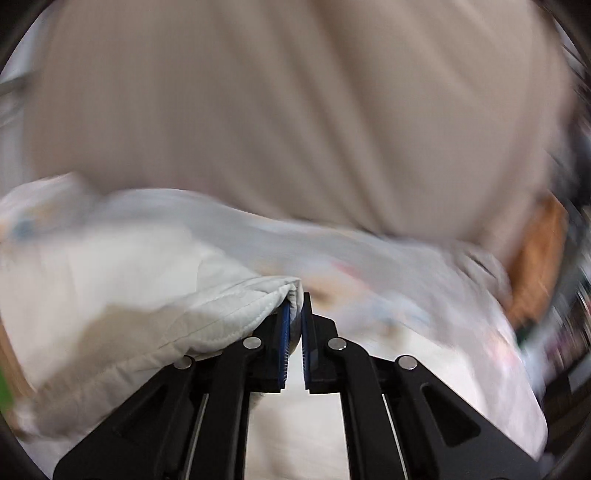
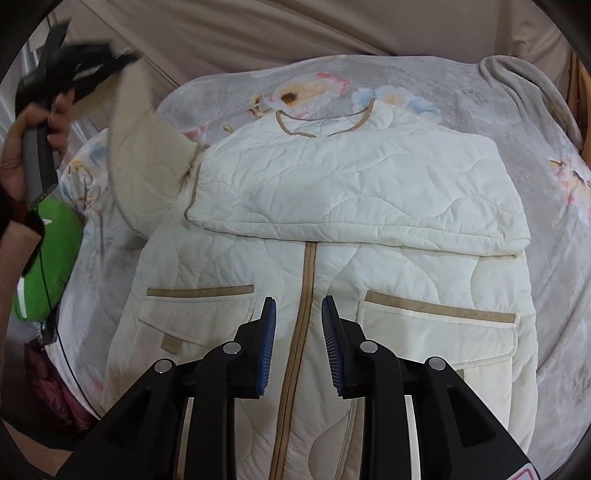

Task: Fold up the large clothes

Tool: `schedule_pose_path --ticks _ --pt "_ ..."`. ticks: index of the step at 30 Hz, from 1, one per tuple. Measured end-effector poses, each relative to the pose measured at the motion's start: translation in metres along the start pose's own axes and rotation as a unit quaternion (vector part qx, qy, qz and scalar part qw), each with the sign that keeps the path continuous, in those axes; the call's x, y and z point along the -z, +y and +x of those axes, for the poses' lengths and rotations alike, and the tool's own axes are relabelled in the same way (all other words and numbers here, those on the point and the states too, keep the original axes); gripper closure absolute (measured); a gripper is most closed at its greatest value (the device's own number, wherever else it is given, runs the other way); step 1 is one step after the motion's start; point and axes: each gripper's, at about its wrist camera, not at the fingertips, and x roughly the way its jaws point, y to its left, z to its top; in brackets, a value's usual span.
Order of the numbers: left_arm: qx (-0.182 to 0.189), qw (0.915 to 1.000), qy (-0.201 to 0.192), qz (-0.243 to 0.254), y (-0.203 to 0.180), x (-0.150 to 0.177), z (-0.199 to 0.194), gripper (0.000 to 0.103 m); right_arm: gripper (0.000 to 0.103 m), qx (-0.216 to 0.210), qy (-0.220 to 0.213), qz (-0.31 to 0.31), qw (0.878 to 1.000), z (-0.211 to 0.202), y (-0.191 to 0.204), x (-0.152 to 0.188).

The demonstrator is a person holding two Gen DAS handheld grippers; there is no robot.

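Observation:
A cream quilted jacket (image 2: pixel 424 266) lies front up on a bed, with tan trim and a tan zip band (image 2: pixel 308 280). One sleeve (image 2: pixel 351 192) is folded across the chest. My right gripper (image 2: pixel 298 306) hovers open over the zip band between the two pockets, with nothing between its pads. The other sleeve (image 2: pixel 144 147) is lifted off the bed at the left. My left gripper (image 2: pixel 74 70), held by a hand (image 2: pixel 22 147), has its end. In the blurred left wrist view, my left gripper (image 1: pixel 295 299) is shut on the white quilted sleeve edge (image 1: pixel 166 314).
A grey floral blanket (image 2: pixel 461 110) covers the bed under the jacket. A green cushion-like object (image 2: pixel 48 251) and a dark red item (image 2: pixel 48 380) sit at the bed's left edge. Beige fabric (image 2: pixel 258 29) hangs behind. A wooden edge (image 2: pixel 576 92) shows at the far right.

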Motion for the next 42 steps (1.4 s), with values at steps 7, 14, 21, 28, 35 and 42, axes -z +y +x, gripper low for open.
schedule_pose_path --ticks 7,14,21,28,35,42 --pt "0.041 0.9785 0.198 0.038 -0.158 0.159 0.091 0.087 0.069 0.032 -0.023 0.051 0.998 -0.030 -0.059 0.035" --pt "-0.015 0.9811 0.188 -0.044 -0.091 0.188 0.039 0.070 0.059 0.071 -0.051 0.060 0.994 -0.055 -0.106 0.036" --pt "-0.099 0.9588 0.167 -0.207 0.047 0.183 0.009 0.067 0.049 0.063 -0.077 0.067 0.993 -0.020 -0.124 -0.034" --pt "-0.055 0.9225 0.164 -0.345 0.108 0.201 0.013 0.063 0.047 0.060 -0.054 0.145 0.986 0.032 -0.160 -0.076" --pt "-0.041 0.9181 0.127 -0.373 0.115 0.190 0.023 0.092 0.094 0.005 -0.069 0.167 0.984 0.046 -0.148 -0.103" --pt "-0.115 0.9432 0.096 -0.296 0.109 0.171 0.014 0.094 0.096 0.002 -0.118 0.084 0.989 0.027 -0.120 -0.126"
